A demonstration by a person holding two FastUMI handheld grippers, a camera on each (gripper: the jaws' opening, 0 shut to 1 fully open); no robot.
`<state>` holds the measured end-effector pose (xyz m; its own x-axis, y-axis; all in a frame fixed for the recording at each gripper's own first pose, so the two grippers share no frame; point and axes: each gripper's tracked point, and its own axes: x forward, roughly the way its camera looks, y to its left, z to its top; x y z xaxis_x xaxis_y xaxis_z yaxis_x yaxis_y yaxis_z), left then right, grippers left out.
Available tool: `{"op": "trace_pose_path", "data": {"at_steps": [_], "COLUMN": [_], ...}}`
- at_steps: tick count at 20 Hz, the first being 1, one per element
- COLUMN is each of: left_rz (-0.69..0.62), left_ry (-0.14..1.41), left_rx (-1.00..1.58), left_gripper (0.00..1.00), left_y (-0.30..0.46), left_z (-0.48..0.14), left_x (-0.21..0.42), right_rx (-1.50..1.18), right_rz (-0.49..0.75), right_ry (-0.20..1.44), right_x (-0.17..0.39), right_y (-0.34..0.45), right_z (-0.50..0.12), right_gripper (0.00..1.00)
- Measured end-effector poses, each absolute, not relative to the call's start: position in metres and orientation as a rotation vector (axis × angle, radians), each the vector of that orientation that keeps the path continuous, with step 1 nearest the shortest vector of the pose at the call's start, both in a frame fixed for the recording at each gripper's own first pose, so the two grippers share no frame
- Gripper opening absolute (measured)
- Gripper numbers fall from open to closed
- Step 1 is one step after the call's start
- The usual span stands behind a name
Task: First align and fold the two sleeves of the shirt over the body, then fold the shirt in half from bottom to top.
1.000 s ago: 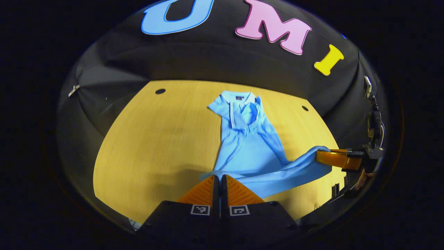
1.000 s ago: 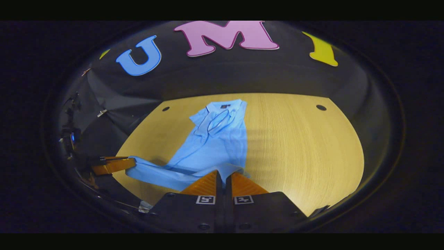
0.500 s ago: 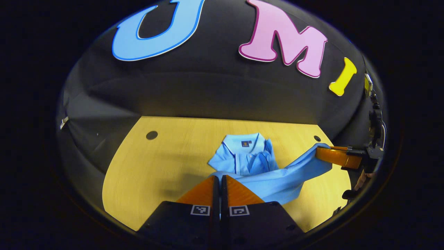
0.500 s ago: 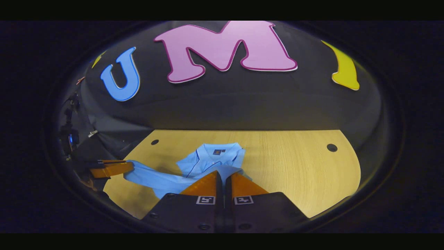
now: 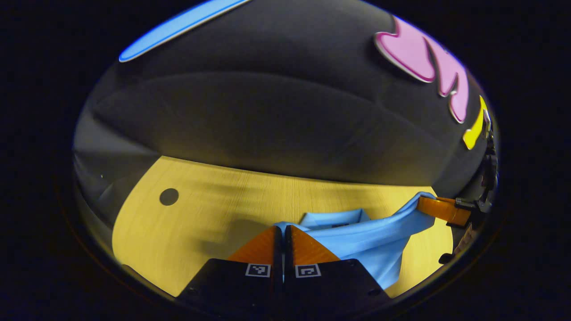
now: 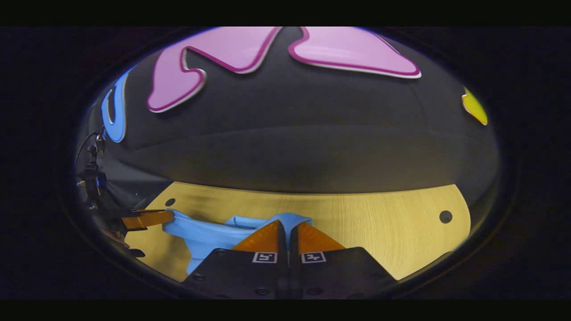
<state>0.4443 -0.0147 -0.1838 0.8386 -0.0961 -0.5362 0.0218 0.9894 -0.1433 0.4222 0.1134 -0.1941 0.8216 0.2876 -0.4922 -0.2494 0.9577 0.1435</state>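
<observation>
Both tongs — left gripper (image 5: 283,232), right gripper (image 6: 288,227) — pinch the shirt (image 5: 363,238) hem, now carried forward over the collar. Bottom-to-top fold nearly done — lowering remains.

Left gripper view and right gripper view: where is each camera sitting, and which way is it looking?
Left gripper view: rides on the left gripper, looking forward low over the wooden table at the blue shirt; its own two fingers show at the bottom, pinching the hem.
Right gripper view: rides on the right gripper, facing the same way toward the booth wall; its own fingers pinch the hem.
Shared: shirt, table, wall, and each view shows the other gripper off to the side.
</observation>
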Motion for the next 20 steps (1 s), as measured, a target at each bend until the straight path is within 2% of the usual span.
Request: {"op": "trace_pose_path", "data": {"at_steps": [3, 4, 5, 6, 7, 10, 12, 14, 20], "left_rz": [-0.035, -0.033, -0.019, -0.007, 0.020, 0.019, 0.014, 0.010, -0.030], "left_ry": [0.558, 0.540, 0.522, 0.509, 0.501, 0.477, 0.403, 0.317, 0.099], "left_rx": [-0.096, -0.093, -0.095, -0.098, -0.091, -0.083, -0.054, -0.026, 0.040], "left_gripper": [0.06, 0.06, 0.06, 0.07, 0.11, 0.60, 0.93, 0.98, 0.98], "left_y": [-0.005, -0.006, -0.003, 0.001, 0.007, 0.002, -0.001, -0.002, -0.018], "left_z": [-0.207, -0.209, -0.211, -0.220, -0.225, -0.216, -0.183, -0.152, -0.049], "left_x": [0.478, 0.483, 0.488, 0.496, 0.499, 0.490, 0.472, 0.444, 0.312], "right_rx": [0.081, 0.072, 0.061, 0.053, 0.048, 0.050, 0.047, 0.033, 0.045], "right_rz": [0.268, 0.257, 0.246, 0.241, 0.233, 0.220, 0.201, 0.191, 0.122], "right_ry": [0.549, 0.551, 0.556, 0.565, 0.583, 0.582, 0.552, 0.518, 0.346], "right_x": [0.450, 0.456, 0.461, 0.459, 0.455, 0.446, 0.434, 0.407, 0.304], "right_y": [0.116, 0.115, 0.112, 0.115, 0.115, 0.110, 0.103, 0.095, 0.068], "right_z": [-0.225, -0.235, -0.246, -0.252, -0.259, -0.256, -0.244, -0.225, -0.128], "right_gripper": [0.05, 0.00, 0.00, 0.06, 0.07, 0.51, 0.76, 0.99, 0.98]}}
